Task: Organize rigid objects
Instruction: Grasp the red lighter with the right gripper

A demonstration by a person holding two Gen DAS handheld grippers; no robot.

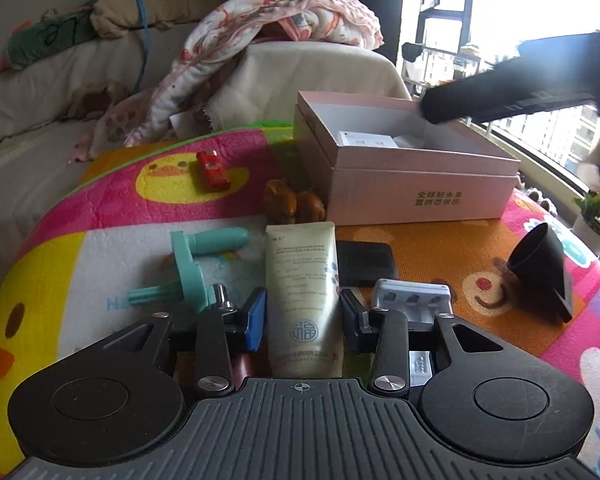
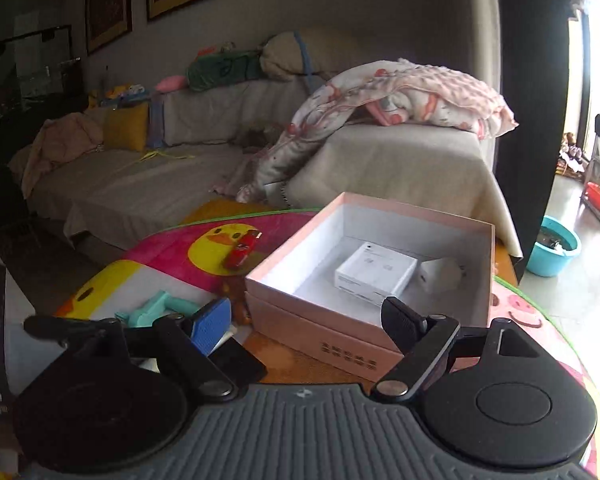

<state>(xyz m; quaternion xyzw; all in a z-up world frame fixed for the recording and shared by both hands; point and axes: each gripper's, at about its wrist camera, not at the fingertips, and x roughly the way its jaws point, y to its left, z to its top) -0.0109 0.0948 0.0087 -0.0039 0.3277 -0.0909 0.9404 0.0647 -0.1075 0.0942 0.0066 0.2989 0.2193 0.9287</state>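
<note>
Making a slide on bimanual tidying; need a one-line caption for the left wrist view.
Left gripper clamps a cream tube on the play mat, pink box behind.

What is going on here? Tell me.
A person is sorting loose items on a play mat into a pink box. The left gripper is shut on a cream tube. The right gripper, open and empty, hovers at the box, which holds a white carton.

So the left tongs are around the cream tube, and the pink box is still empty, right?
Not quite. The left tongs do straddle the cream tube, but the pink box isn't empty: the right wrist view shows a white carton and a smaller white item inside.
</note>
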